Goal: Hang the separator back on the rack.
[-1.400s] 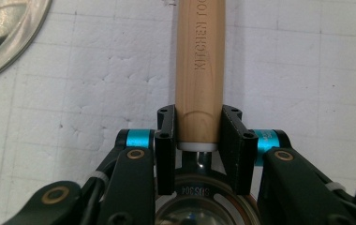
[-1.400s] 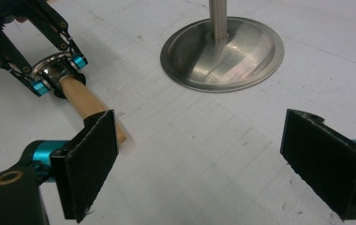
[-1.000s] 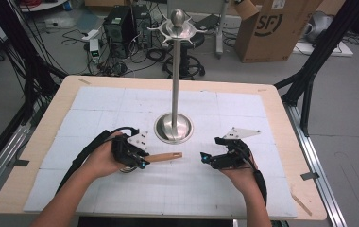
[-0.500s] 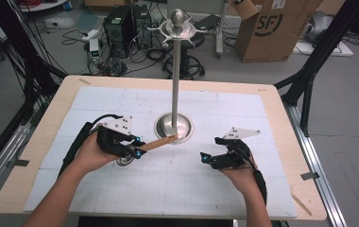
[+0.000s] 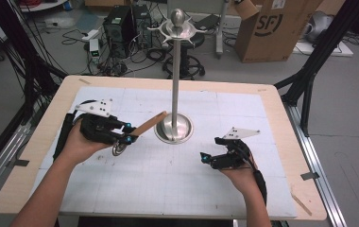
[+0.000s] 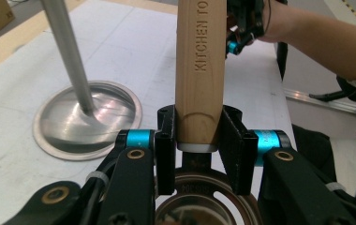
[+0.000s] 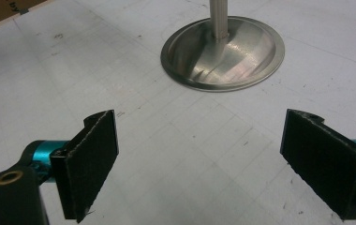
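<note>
My left claw [image 6: 198,140] is clamped on the wooden utensil handle [image 6: 199,70], lifted off the counter [image 5: 168,189]; right claw [image 7: 213,164] idles wide open, empty; best to keep grip firm, raising toward the stand [image 5: 175,71] hooks [image 5: 177,27].

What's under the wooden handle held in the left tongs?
In the left gripper view, a white collar and a round metal part sit below the wooden handle, between the left tongs. The tongs hide most of that metal part, so its shape is unclear.
</note>
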A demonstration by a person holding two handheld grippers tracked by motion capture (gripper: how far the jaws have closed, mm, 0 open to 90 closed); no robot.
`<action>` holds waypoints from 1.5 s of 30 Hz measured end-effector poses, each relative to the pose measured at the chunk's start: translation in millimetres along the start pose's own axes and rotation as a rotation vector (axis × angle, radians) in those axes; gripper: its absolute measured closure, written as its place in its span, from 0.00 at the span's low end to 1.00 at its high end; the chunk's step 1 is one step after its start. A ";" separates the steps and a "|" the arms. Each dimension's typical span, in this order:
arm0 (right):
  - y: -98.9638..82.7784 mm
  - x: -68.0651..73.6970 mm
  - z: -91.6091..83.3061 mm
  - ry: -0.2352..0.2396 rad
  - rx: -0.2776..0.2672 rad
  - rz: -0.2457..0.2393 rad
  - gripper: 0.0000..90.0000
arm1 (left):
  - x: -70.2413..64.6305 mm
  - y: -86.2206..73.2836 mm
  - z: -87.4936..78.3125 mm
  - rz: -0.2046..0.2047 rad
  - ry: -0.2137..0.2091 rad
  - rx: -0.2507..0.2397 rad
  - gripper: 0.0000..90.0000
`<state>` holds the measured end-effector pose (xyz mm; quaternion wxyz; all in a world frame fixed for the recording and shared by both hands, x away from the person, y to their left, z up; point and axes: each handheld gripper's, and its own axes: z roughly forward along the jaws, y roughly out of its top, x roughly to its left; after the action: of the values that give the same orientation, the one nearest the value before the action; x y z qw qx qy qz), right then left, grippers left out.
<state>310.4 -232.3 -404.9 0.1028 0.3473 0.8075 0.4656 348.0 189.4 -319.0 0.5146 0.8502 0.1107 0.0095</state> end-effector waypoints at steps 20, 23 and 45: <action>0.3 1.1 0.0 0.010 -0.003 -0.001 0.12 | 19.9 53.4 -39.7 -0.017 0.048 -0.109 0.77; 0.1 0.7 0.3 0.010 -0.002 -0.003 0.12 | 24.4 60.9 -44.7 -0.021 0.058 -0.123 0.77; 0.2 0.0 -1.8 0.009 -0.013 0.003 0.12 | 47.0 112.9 -70.5 -0.023 0.105 -0.174 0.77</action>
<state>309.6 -233.5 -403.7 0.1006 0.3456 0.8045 0.4724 404.8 209.9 -191.5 0.5802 0.7992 0.1458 0.0577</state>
